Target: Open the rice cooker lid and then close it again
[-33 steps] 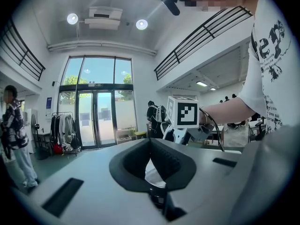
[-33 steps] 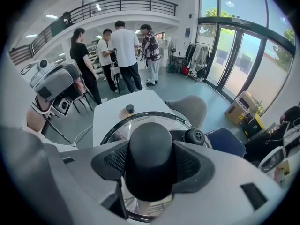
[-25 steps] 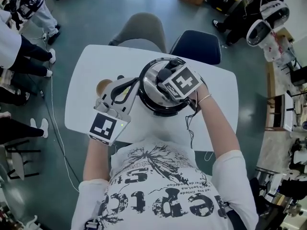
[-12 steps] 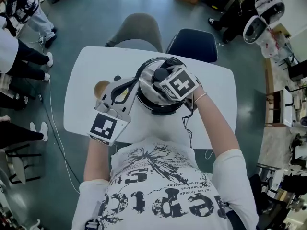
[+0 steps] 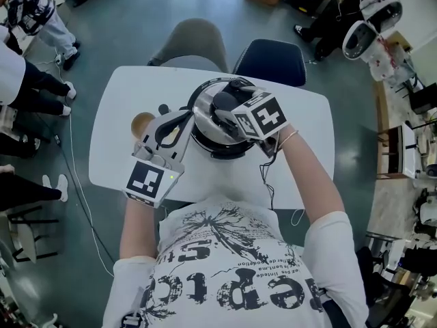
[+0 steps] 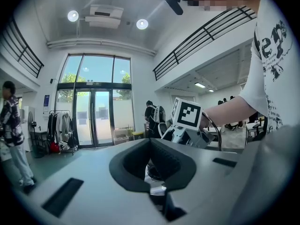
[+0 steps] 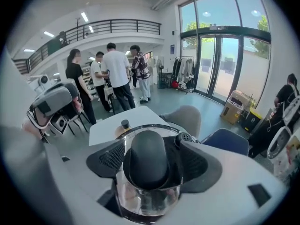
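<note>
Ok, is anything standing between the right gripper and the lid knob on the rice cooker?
Nothing visible does. The black lid knob already sits between the jaws of the right gripper, which have just been opening. The left gripper stands at the left side of the rice cooker, off the glass lid.

We see a white rounded table [image 5: 311, 145] bearing the rice cooker [image 5: 225, 151] near its middle. Left of it, on the tabletop, sit a brown round object [image 5: 142, 122] and a small black cap [image 5: 162, 108].
</note>
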The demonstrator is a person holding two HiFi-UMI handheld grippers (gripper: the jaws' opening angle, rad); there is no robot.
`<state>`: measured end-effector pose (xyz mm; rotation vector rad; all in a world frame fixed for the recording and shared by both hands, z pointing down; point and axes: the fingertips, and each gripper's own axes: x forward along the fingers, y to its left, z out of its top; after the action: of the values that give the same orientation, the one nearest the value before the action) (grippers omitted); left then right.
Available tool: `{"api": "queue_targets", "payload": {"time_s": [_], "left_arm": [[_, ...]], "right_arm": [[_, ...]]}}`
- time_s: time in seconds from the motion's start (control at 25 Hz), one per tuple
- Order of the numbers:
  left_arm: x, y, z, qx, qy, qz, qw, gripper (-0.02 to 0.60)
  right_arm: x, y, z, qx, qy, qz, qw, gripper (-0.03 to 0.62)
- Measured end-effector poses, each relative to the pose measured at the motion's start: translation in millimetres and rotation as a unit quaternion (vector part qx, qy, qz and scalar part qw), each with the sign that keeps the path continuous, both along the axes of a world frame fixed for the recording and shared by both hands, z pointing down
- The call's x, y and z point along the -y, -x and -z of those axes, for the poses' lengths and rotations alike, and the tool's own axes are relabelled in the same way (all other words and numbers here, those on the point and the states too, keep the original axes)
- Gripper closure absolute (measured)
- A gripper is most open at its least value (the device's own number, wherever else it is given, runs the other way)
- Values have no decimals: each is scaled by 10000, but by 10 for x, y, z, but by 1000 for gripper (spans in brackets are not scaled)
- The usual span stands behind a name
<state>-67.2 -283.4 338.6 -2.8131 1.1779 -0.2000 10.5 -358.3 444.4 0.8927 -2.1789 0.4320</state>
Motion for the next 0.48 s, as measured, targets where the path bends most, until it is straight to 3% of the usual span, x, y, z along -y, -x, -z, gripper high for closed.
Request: {"api": "queue_targets", "payload": {"time_s": [0.16, 0.48], "left_arm": [[-61, -18, -4, 99, 60, 50, 9999, 569], [-136, -106, 40, 130, 56, 160, 9998, 569]], "right_arm": [[-97, 0, 250, 766, -312, -200, 9964, 234], [-365, -289, 583, 1231, -1459, -524, 9802, 511]]}}
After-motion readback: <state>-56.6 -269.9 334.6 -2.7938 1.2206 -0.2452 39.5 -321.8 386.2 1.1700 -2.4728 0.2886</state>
